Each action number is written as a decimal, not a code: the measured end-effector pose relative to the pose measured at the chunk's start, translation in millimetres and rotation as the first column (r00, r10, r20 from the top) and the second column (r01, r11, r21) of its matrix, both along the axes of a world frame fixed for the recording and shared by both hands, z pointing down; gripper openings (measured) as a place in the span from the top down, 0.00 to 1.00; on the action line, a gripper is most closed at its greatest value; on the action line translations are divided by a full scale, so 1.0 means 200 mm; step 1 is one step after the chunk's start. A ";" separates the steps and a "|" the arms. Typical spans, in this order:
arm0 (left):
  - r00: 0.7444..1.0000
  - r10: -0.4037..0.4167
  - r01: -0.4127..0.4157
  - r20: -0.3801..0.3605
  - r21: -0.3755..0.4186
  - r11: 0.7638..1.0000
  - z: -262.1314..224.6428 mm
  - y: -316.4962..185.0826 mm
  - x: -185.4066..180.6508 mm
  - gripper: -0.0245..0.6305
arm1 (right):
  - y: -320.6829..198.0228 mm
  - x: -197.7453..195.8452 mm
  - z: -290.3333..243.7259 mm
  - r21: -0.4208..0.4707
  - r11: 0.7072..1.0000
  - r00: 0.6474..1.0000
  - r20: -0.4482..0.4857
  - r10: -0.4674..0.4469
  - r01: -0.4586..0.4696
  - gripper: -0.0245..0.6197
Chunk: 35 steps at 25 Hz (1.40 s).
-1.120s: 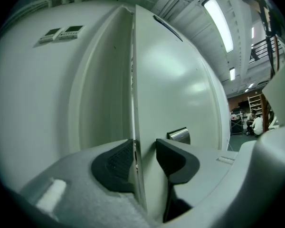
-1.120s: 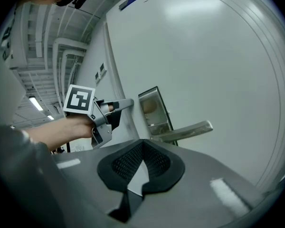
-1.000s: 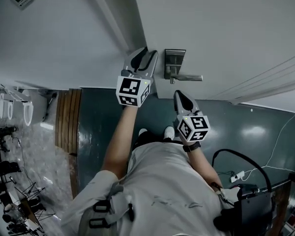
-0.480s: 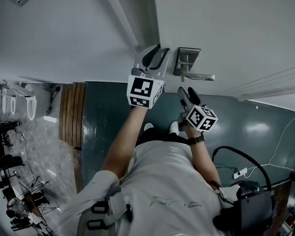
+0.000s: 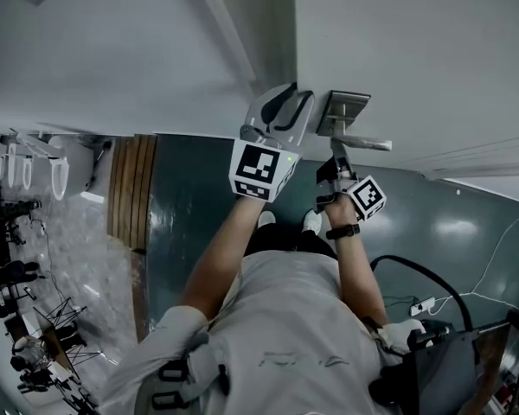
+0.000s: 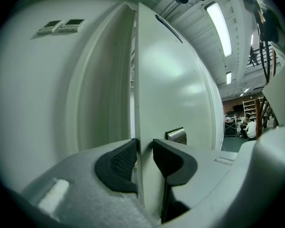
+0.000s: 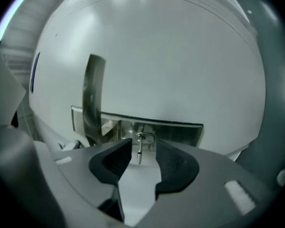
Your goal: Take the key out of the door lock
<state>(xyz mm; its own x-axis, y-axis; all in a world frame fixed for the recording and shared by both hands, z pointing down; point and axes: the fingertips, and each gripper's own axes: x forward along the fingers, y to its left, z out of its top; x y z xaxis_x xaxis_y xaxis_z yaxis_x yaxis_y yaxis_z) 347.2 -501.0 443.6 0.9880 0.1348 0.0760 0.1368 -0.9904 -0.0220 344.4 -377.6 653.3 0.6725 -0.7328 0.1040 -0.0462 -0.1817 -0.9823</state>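
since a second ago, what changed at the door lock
The right gripper closed in on the lock plate, rolling as it came. Its jaws, shut before, have just been opening, and the key now stands between them, not yet gripped. The left gripper kept its place on the door edge, its jaws closing a little further on it. The key stayed in the lock.

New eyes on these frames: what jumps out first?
The left gripper straddles the free edge of the white door, its fingers having just been closing on it. Beside the lever handle, the right gripper faces the key in the lock, which sits untouched between fingers that have just been opening.
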 end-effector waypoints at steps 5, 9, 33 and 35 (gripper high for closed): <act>1.000 0.003 -0.003 -0.002 -0.001 1.000 -0.01 0.00 -0.01 0.80 | -0.02 0.03 0.00 0.200 0.976 0.996 0.035 0.079 -0.084 0.80; 1.000 0.005 -0.005 0.006 -0.006 1.000 0.00 0.00 0.00 0.80 | -0.02 0.04 -0.02 0.257 0.961 0.995 0.033 0.096 -0.101 0.91; 0.989 0.144 -0.142 0.018 -0.068 0.988 0.01 0.03 -0.17 0.96 | 0.48 -0.63 -0.72 -0.151 0.974 0.899 -0.427 0.092 -0.171 0.92; 0.989 0.146 -0.144 0.019 -0.089 0.986 0.00 0.08 -0.30 0.96 | 0.54 -0.71 -0.78 -0.238 0.953 0.890 -0.452 0.061 -0.186 0.92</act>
